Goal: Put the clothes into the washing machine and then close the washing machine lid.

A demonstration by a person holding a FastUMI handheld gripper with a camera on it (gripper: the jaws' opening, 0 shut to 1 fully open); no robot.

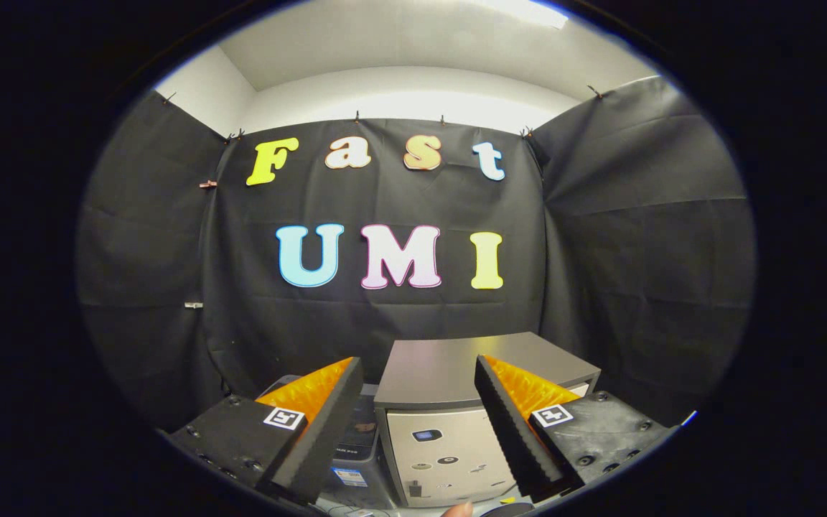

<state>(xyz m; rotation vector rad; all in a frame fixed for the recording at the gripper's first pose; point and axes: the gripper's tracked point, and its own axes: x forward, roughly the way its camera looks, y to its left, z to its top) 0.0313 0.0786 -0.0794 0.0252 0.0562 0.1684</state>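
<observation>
A small box-shaped washing machine (449,402) stands ahead of me against the black cloth wall, with a flat grey lid (456,370) lying shut on top and a pale front panel carrying a few small marks. My gripper (419,370) is open, its two fingers spread wide on either side of the machine's front, holding nothing. The left finger (327,424) covers part of a dark object beside the machine. No clothes show between or ahead of the fingers.
A dark device (356,438) with a label stands just left of the washing machine. A fingertip (459,510) of a person pokes in below the machine's front. Black cloth walls close the booth on three sides.
</observation>
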